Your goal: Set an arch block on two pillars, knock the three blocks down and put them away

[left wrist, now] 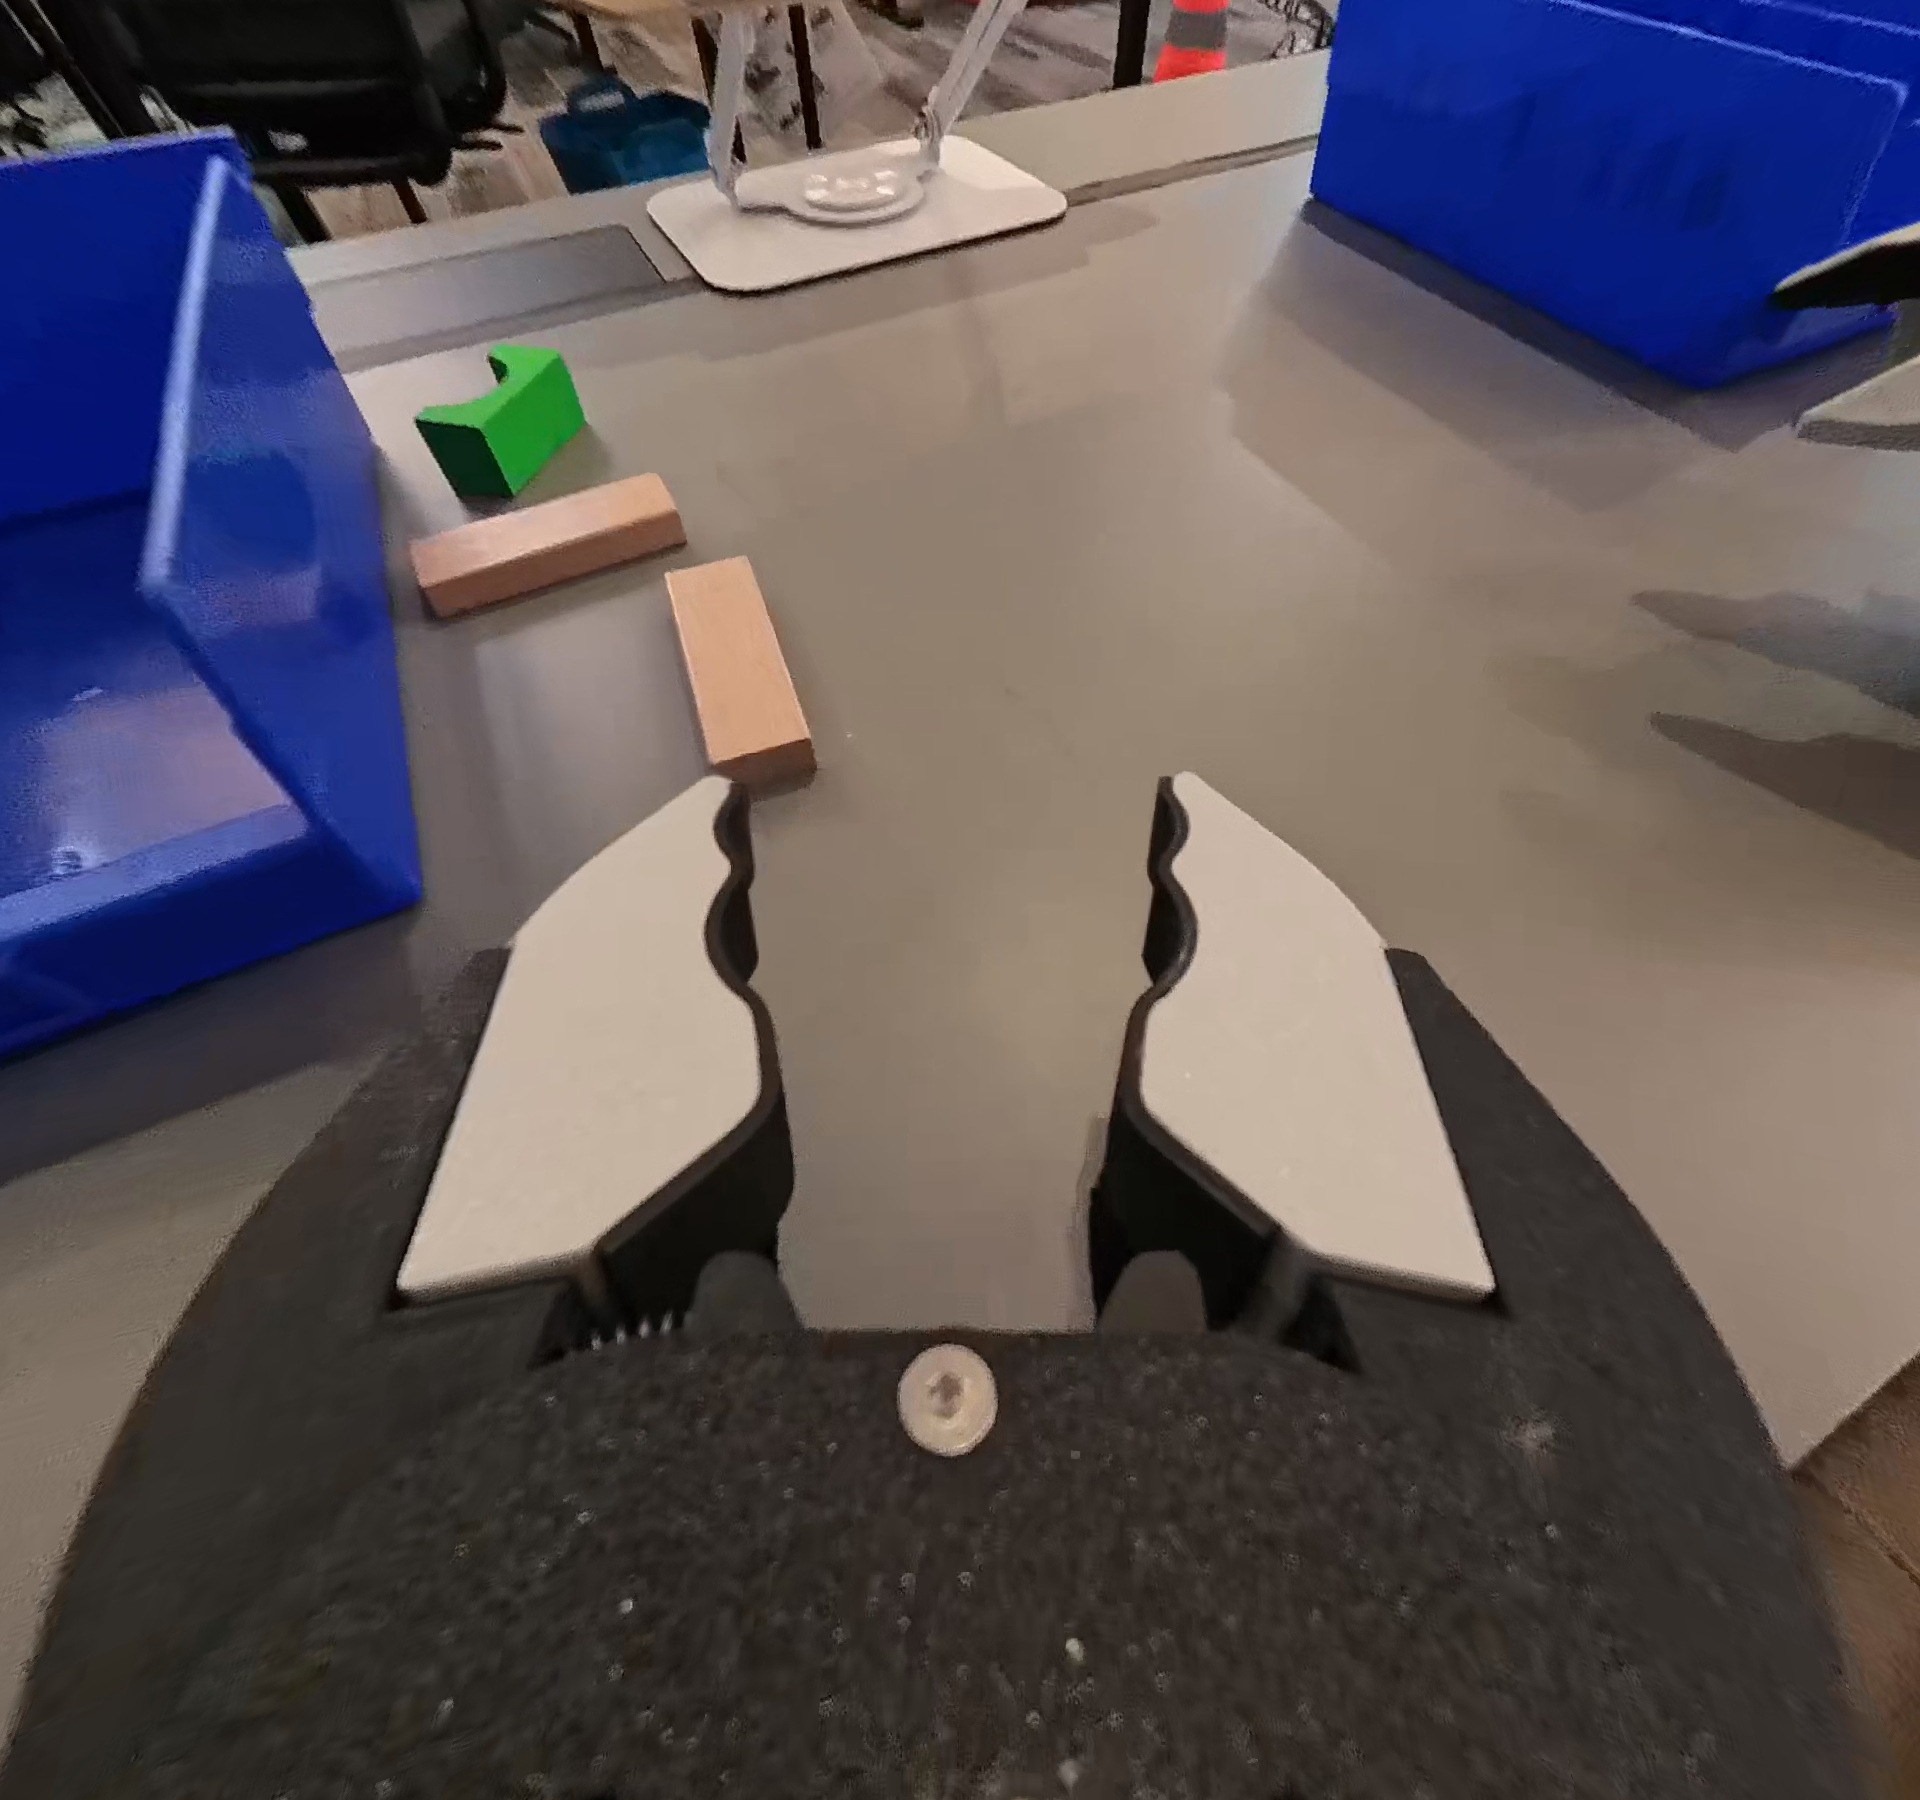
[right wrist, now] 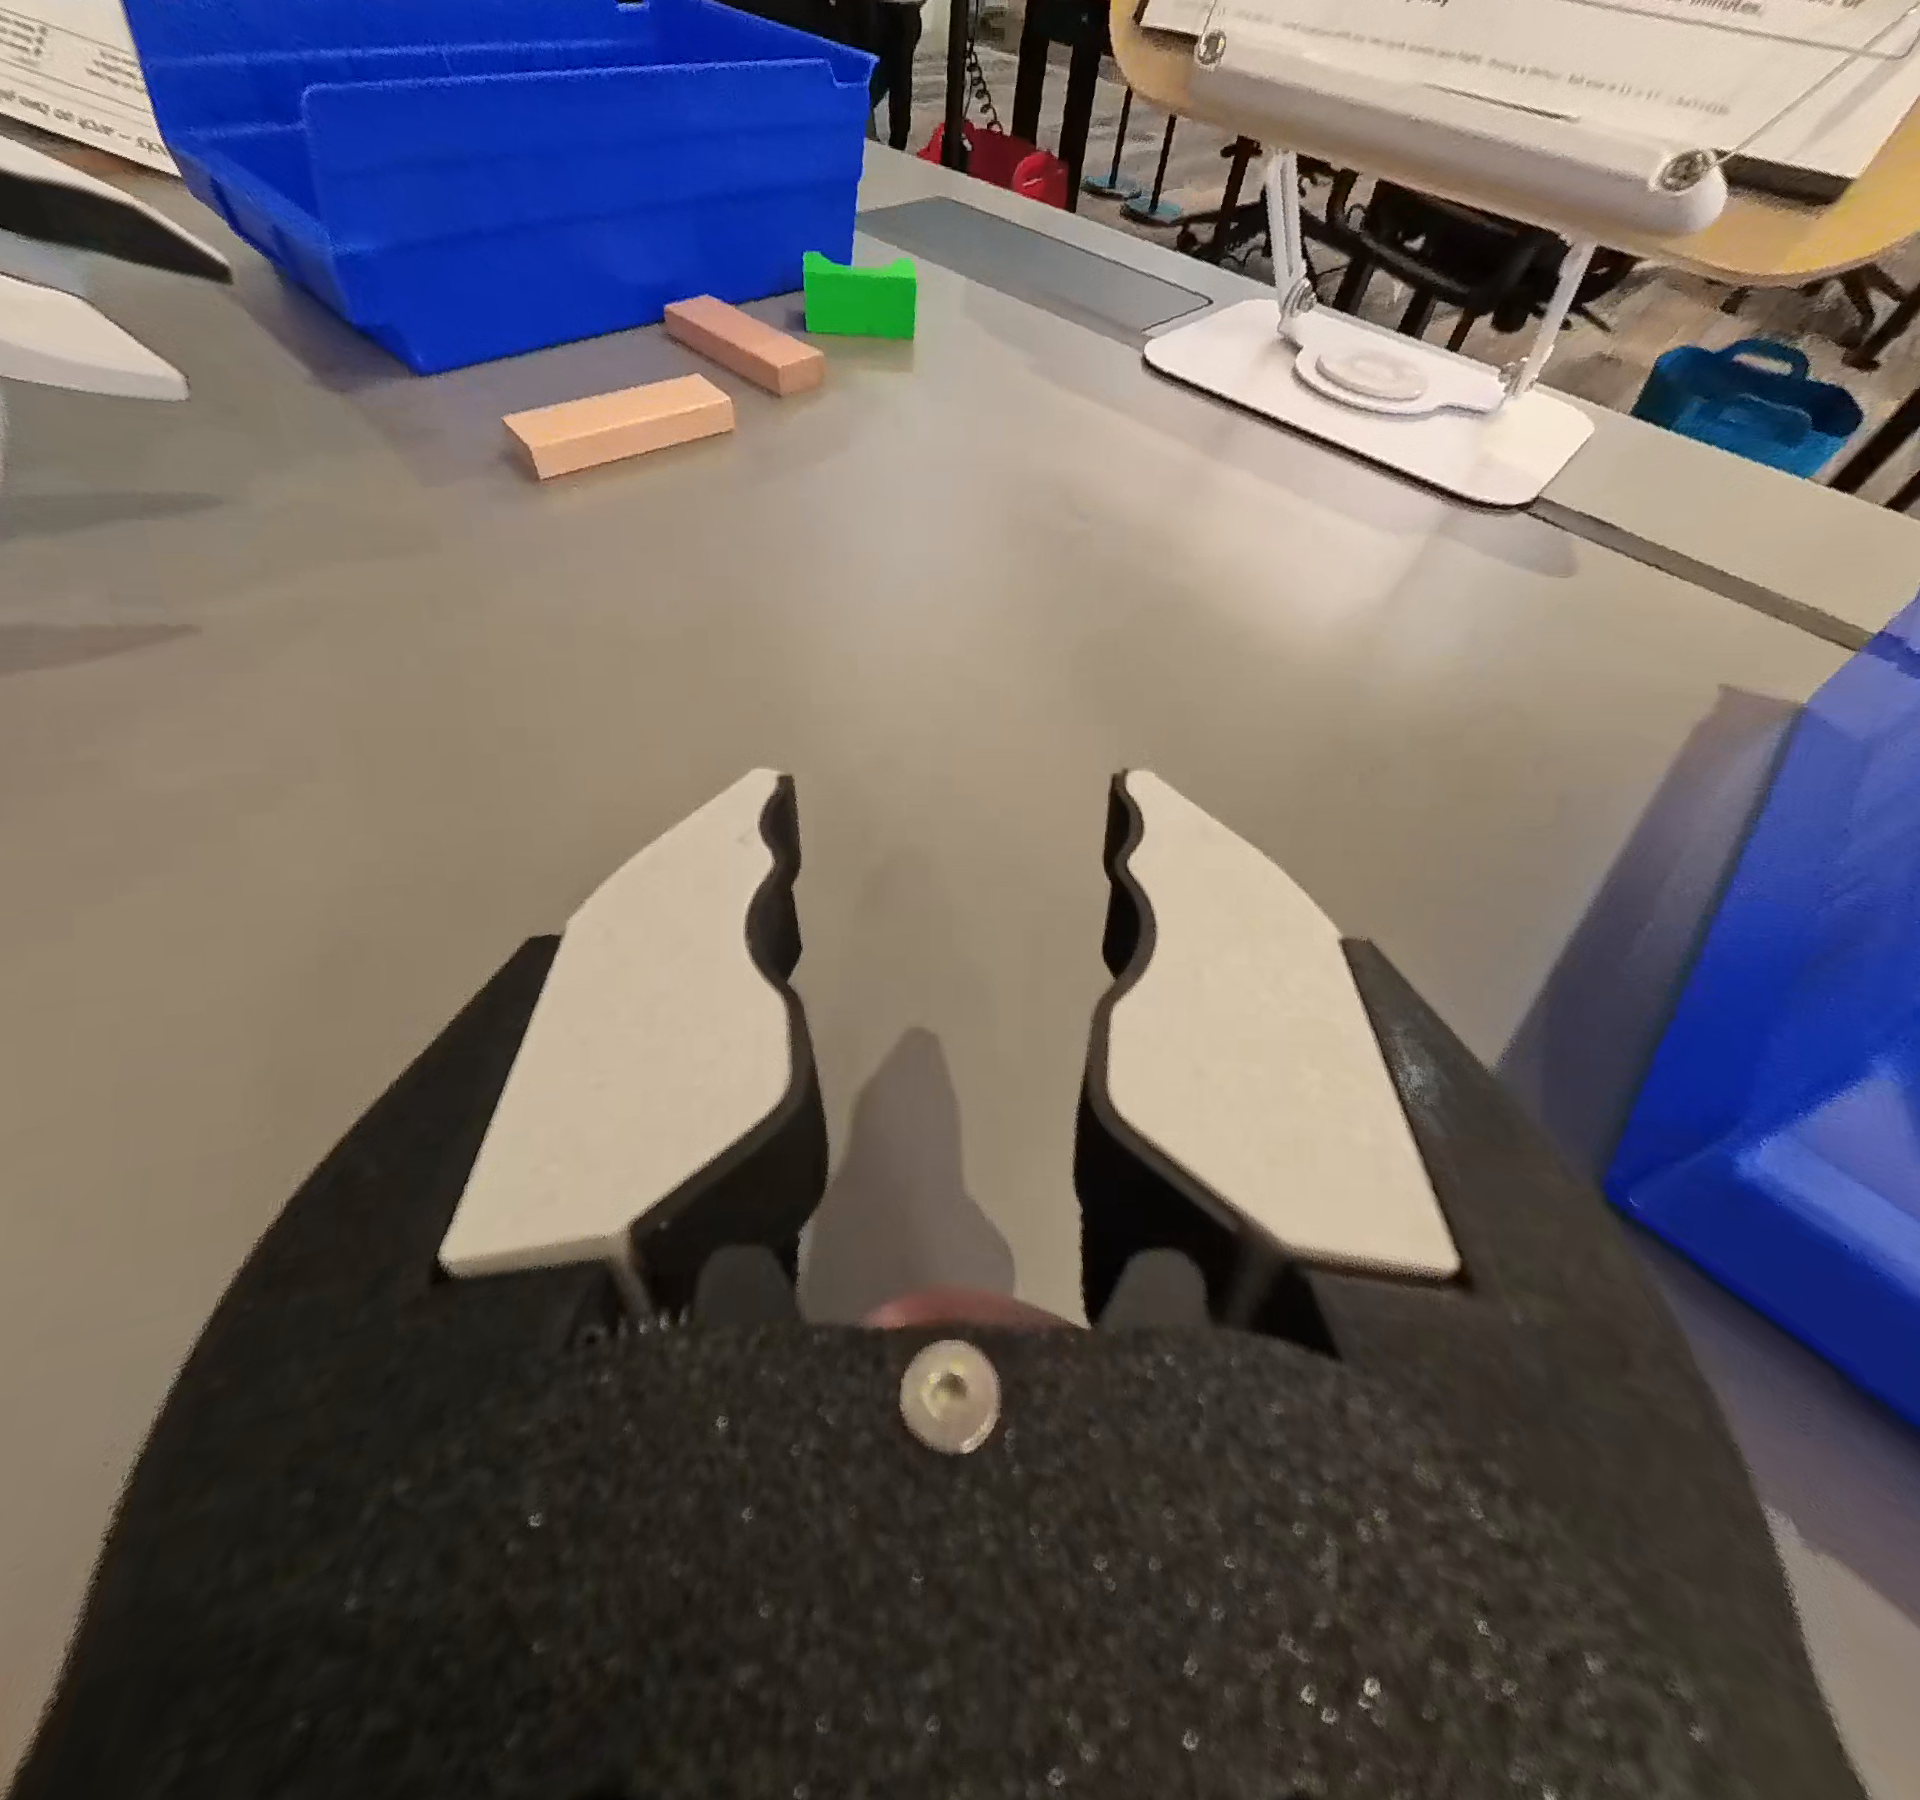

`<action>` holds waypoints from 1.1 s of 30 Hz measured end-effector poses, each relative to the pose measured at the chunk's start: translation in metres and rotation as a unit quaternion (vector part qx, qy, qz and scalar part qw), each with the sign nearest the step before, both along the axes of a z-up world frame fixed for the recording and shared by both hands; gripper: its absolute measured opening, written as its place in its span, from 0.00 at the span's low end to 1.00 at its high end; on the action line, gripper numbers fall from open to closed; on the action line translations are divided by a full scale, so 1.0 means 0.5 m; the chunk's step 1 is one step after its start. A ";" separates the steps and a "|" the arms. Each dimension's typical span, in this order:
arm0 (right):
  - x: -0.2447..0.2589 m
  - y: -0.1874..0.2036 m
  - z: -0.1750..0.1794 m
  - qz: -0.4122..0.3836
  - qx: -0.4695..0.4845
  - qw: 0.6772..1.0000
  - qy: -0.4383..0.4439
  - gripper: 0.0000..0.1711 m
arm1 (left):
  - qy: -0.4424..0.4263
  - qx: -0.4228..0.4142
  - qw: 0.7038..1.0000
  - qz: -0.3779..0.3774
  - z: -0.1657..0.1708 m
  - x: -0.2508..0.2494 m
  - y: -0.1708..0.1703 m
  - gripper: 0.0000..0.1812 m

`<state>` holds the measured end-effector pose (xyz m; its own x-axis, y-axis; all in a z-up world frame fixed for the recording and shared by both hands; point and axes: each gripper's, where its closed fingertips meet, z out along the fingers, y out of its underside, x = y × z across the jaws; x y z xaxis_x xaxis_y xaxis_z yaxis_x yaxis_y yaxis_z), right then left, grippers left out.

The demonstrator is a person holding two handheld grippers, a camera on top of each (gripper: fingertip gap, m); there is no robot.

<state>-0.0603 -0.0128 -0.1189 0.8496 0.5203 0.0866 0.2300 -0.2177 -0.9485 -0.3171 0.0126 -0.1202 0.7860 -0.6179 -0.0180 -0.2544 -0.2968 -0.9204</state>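
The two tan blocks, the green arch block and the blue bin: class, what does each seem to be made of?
Tan blocks: probably unpainted wood, matt with faint grain. Green arch block: likely painted wood, an even opaque coat. Blue bin: moulded plastic, glossy thin walls.

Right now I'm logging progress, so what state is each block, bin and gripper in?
Green arch block: on its side on the table, toppled.
Far wooden pillar: lying flat.
Near wooden pillar: lying flat, beside the left gripper's fingertip.
Left blue bin: no blocks visible inside.
Right blue bin: contents hidden.
Left gripper: open, empty.
Right gripper: open, empty.
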 end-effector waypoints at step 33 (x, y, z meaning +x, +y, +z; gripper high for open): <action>-0.241 -0.009 0.182 0.366 -0.068 0.864 0.340 0.23 | -0.308 -0.154 0.837 -0.426 0.175 0.266 -0.059 0.17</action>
